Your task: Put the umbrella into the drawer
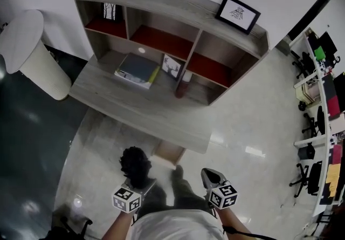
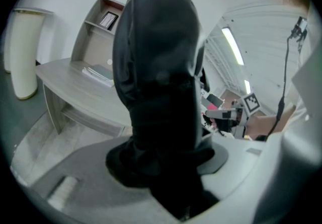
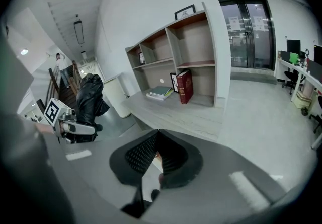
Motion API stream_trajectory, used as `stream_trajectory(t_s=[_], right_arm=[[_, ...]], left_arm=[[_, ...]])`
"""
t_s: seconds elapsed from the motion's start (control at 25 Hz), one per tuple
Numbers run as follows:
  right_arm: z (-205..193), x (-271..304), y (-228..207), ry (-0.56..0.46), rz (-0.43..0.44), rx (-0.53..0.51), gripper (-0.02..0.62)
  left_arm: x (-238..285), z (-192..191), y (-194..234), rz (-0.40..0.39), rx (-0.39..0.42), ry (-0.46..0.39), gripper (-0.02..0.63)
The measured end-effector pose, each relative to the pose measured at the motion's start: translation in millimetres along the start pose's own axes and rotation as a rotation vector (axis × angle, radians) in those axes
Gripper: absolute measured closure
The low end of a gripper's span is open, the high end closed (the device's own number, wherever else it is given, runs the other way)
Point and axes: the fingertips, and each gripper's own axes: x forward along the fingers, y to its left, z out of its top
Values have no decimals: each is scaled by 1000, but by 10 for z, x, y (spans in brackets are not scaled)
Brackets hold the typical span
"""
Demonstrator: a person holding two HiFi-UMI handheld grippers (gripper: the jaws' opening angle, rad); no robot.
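Observation:
The umbrella (image 1: pixel 135 164) is black, folded and bunched. My left gripper (image 1: pixel 141 184) is shut on its lower part and holds it upright in front of the desk (image 1: pixel 135 105). In the left gripper view the umbrella (image 2: pixel 158 82) fills the middle, and the jaws of the left gripper (image 2: pixel 166 167) clamp its base. The right gripper (image 1: pixel 208 172) hangs beside it on the right; its pads meet at the tips with nothing in the right gripper (image 3: pixel 158 135). A pale wooden piece (image 1: pixel 168 152) shows under the desk's front edge; I cannot tell whether it is the drawer.
The desk carries a hutch (image 1: pixel 172 23) with a stack of books (image 1: pixel 137 70), a red book (image 3: pixel 184 86) and small framed pictures (image 1: pixel 237 13). A white bin (image 1: pixel 33 55) stands left of the desk. Office chairs and desks (image 1: pixel 318 125) line the far right.

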Motion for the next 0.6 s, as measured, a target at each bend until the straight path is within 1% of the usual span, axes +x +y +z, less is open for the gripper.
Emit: stream_trajectory(t_s=[0.2, 0.36, 0.6], right_arm=[[31, 197, -177, 8, 30, 20, 591], [34, 325, -276, 39, 73, -6, 591], [-17, 549, -470, 92, 136, -20, 591]], left_arm=[[273, -42, 58, 28, -40, 6, 397], [441, -39, 27, 60, -109, -18, 397], [748, -53, 32, 94, -177, -35, 399]])
